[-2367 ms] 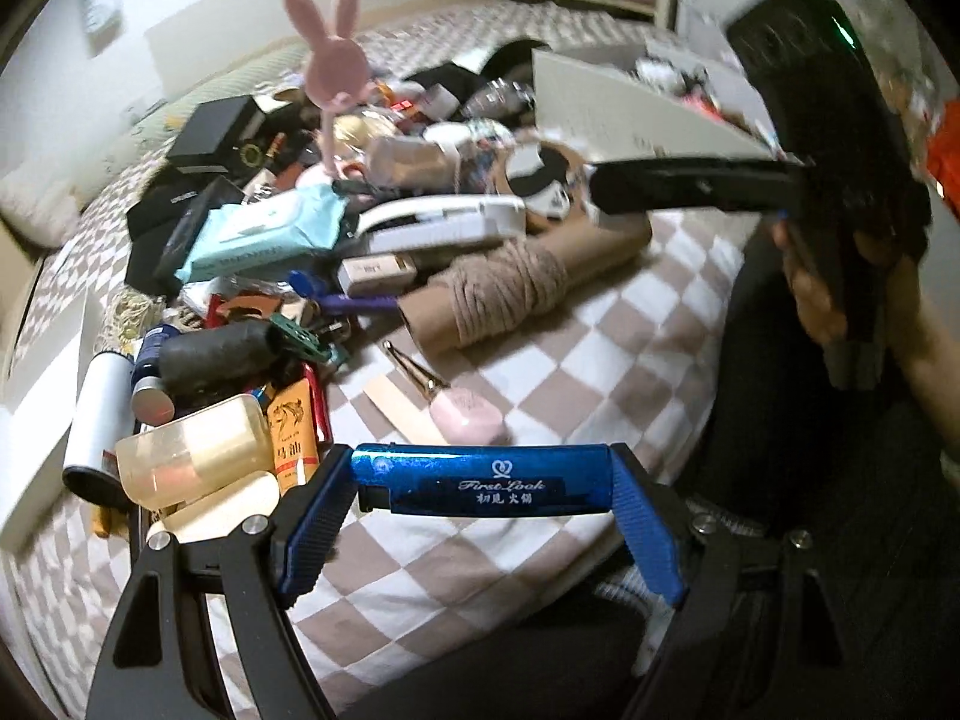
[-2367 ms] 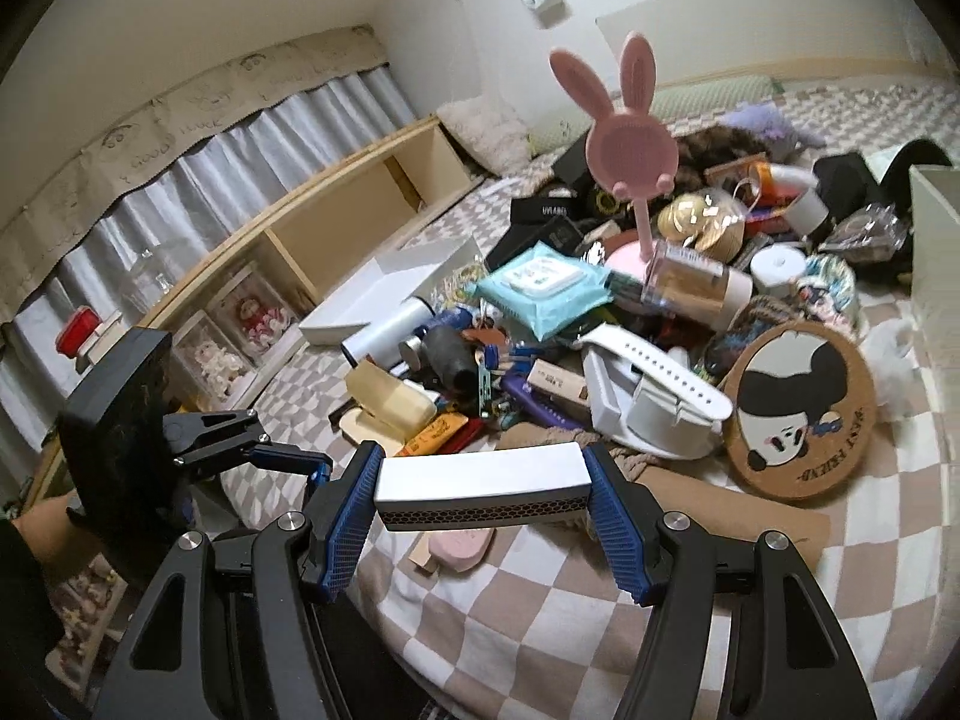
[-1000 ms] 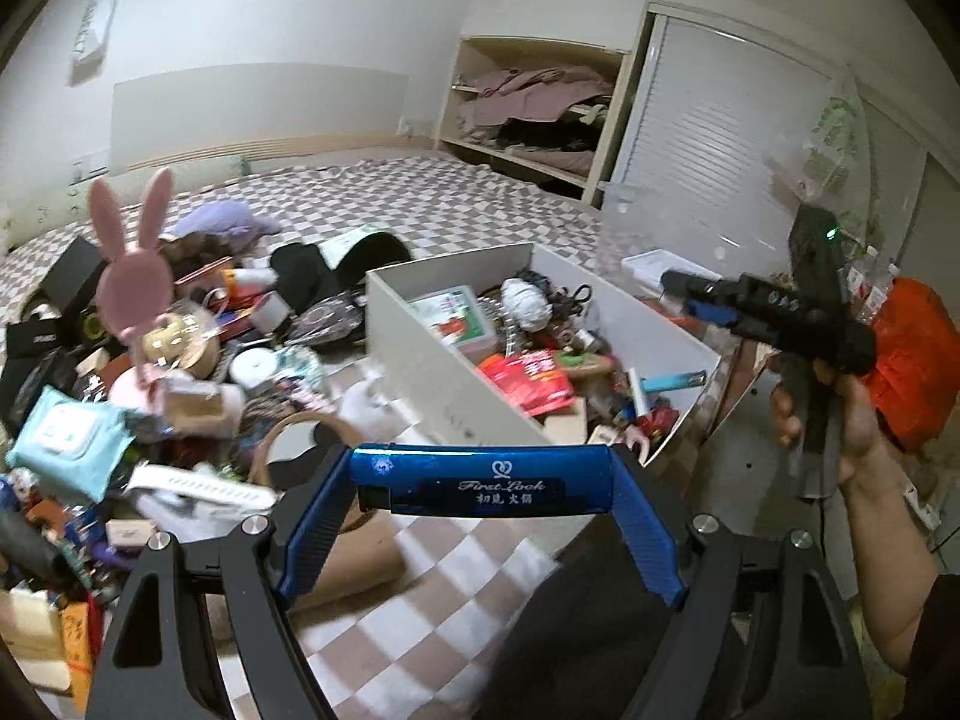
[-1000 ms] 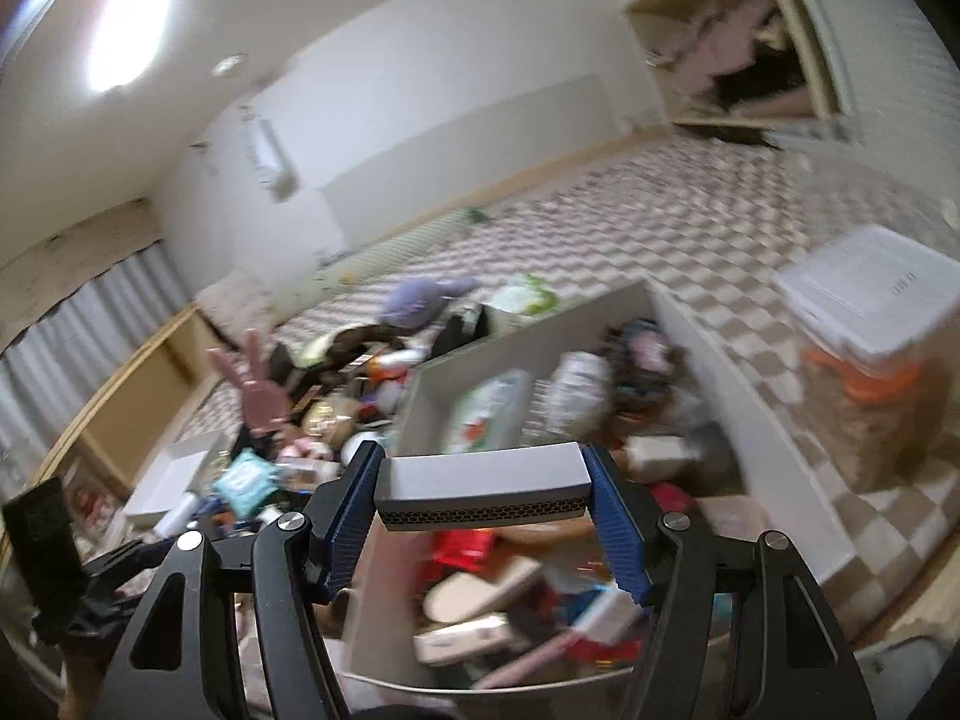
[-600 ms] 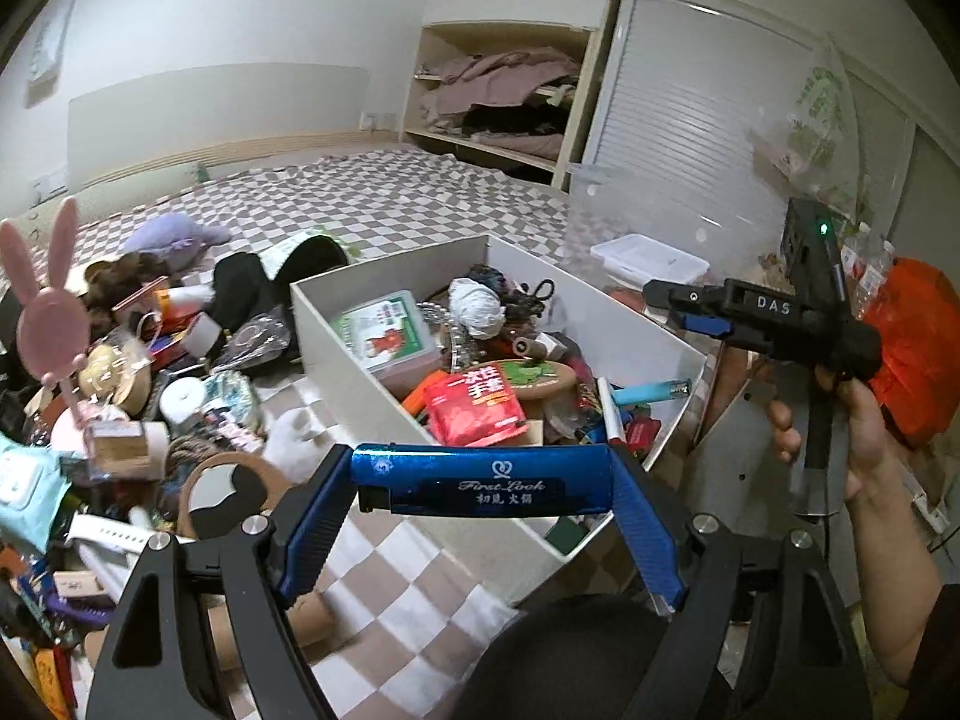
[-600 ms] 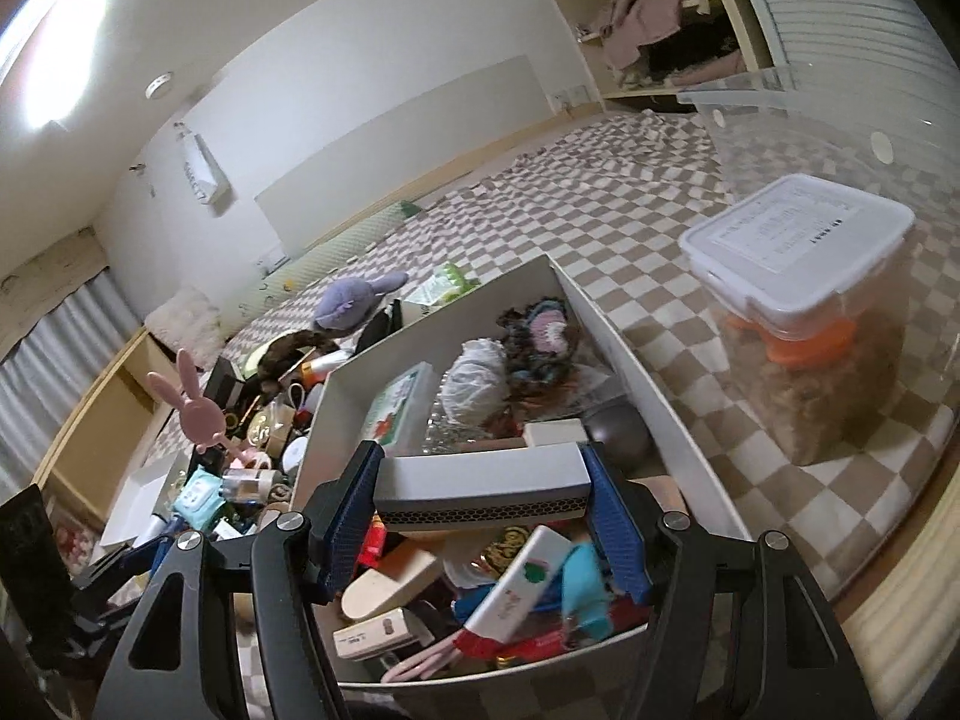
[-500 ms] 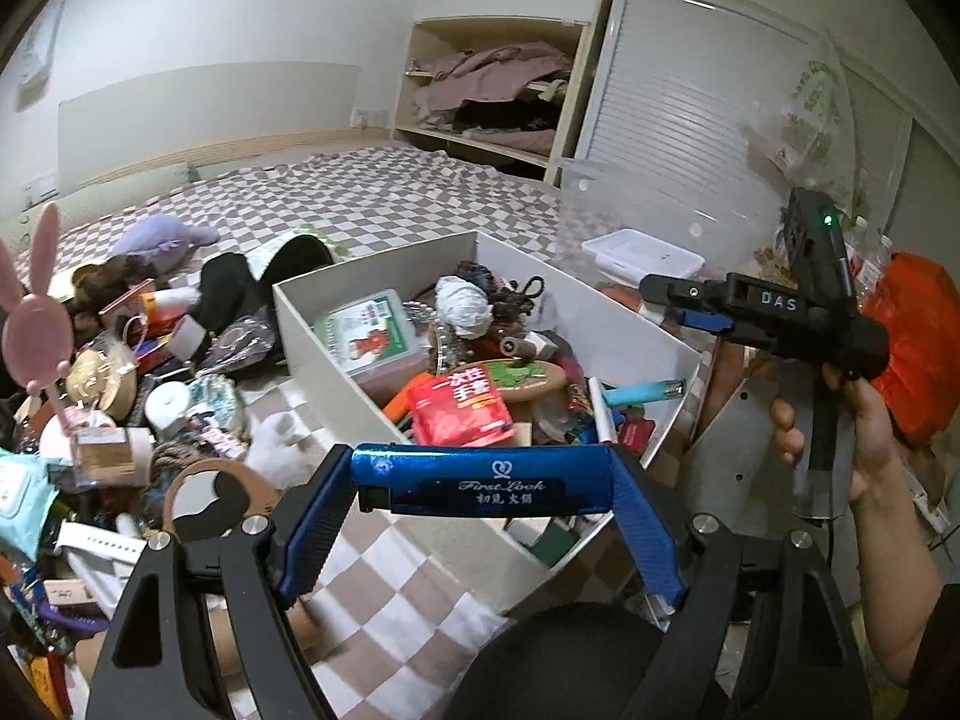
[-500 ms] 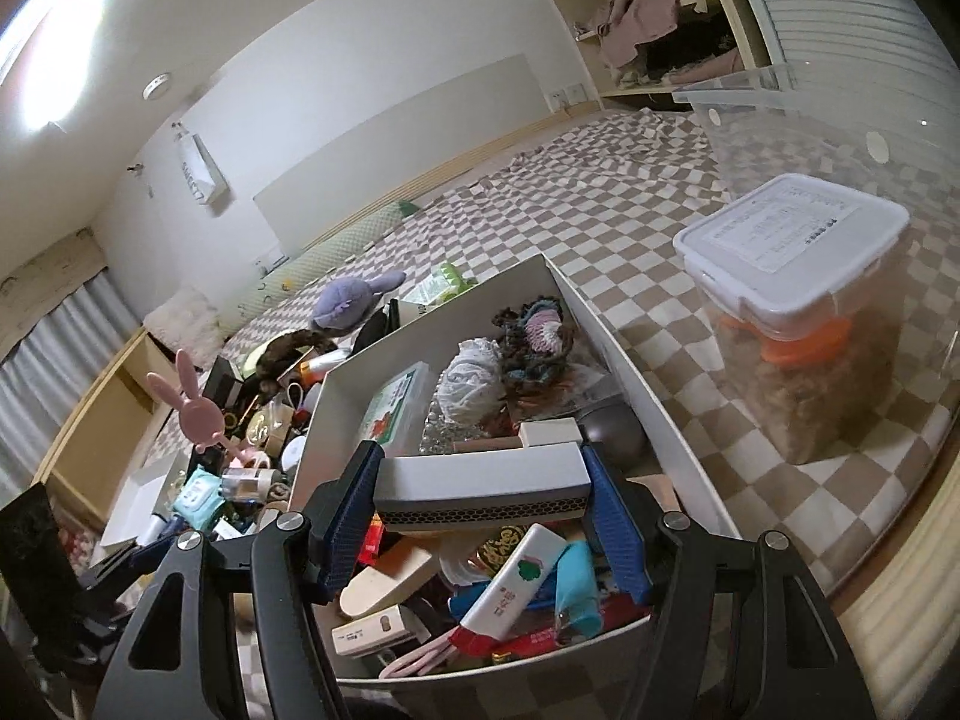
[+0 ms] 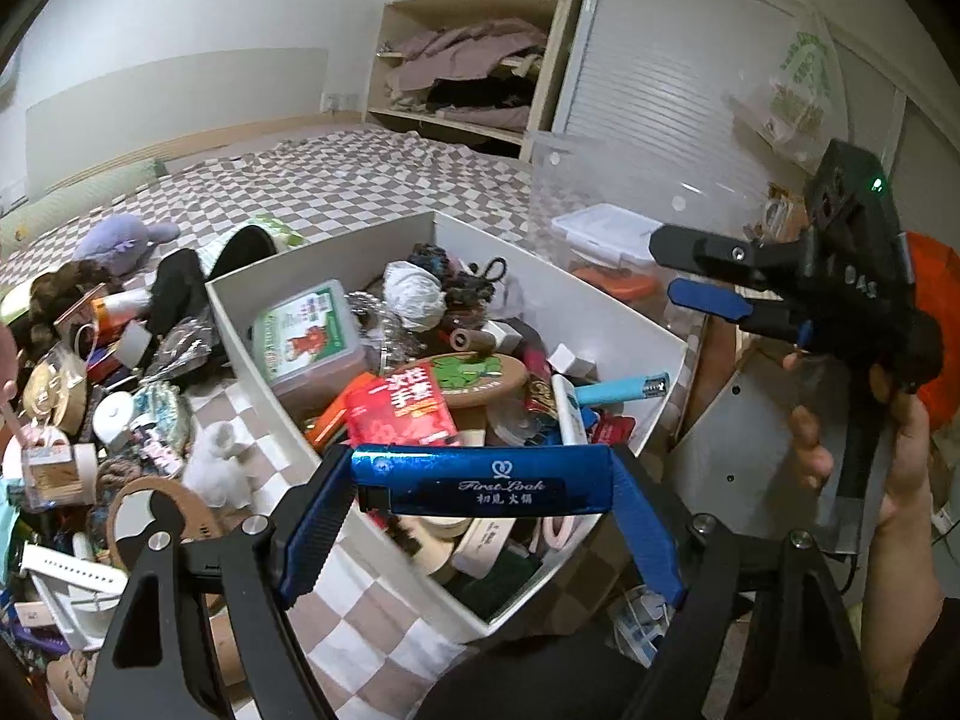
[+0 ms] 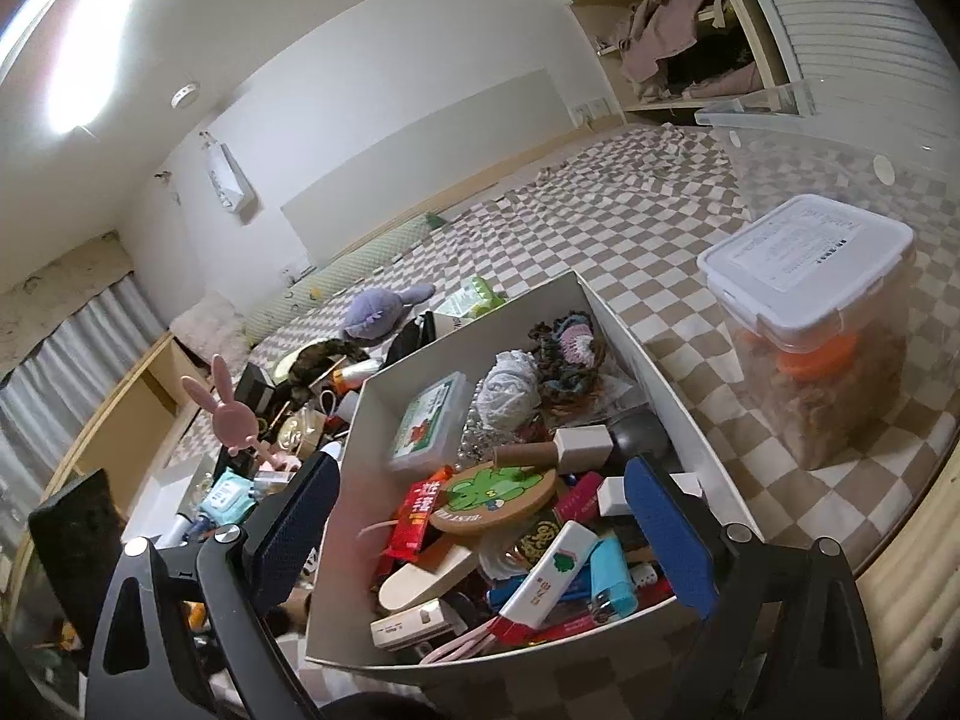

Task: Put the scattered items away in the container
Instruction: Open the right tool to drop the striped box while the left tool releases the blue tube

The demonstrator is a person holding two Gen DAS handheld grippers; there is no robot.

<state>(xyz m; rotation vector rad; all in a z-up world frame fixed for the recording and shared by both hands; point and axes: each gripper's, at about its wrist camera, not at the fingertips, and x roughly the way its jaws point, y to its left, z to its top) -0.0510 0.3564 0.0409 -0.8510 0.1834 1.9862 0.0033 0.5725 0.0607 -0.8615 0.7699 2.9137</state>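
A white box (image 9: 522, 294) (image 10: 666, 396) full of small items stands on the checkered bed. My left gripper (image 9: 480, 510) is shut on a blue metallic box marked "First Look" (image 9: 486, 480) and holds it over the box's near corner. My right gripper (image 10: 480, 516) is open and empty above the box's near end; it also shows at the right of the left wrist view (image 9: 708, 282). The grey-white box it carried is not seen between its fingers (image 10: 666, 540). Scattered items (image 9: 90, 396) lie left of the box.
A clear lidded food tub (image 10: 810, 312) stands right of the box. A pink bunny stand (image 10: 225, 414), a purple plush (image 10: 384, 306) and a wet-wipes pack (image 10: 225, 495) lie in the clutter. A wardrobe shelf (image 9: 462, 72) is at the back.
Both grippers swung from the clutter to above the white box. The right gripper opened and its grey-white box is gone from between the fingers. The left still holds the blue box.
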